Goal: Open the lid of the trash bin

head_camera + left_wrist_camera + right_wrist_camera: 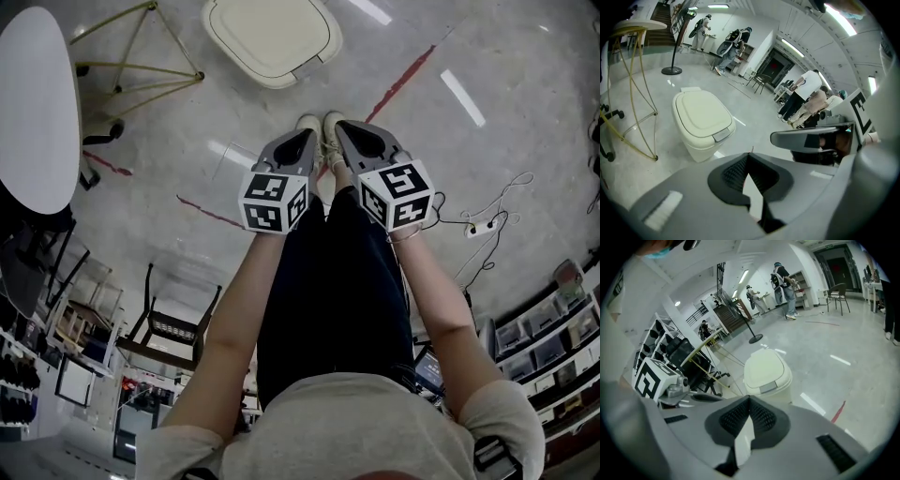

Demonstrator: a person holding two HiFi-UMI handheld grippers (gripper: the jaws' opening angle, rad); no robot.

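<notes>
A cream trash bin (272,37) stands on the floor ahead of the person's feet, its lid down and a grey latch tab (723,136) at its front edge. The same bin (703,115) lies ahead and left of my left gripper (749,155), and almost straight ahead of my right gripper (750,399), where the bin (766,369) fills the middle. Both grippers are held side by side at waist height, well short of the bin. The left gripper (309,139) and right gripper (345,129) are both shut with nothing between the jaws.
A round white table (33,103) on yellow wire legs (141,66) stands left of the bin. Red tape (403,80) crosses the floor at the right. A power strip with cables (483,225) lies further right. People stand in the far background (804,96).
</notes>
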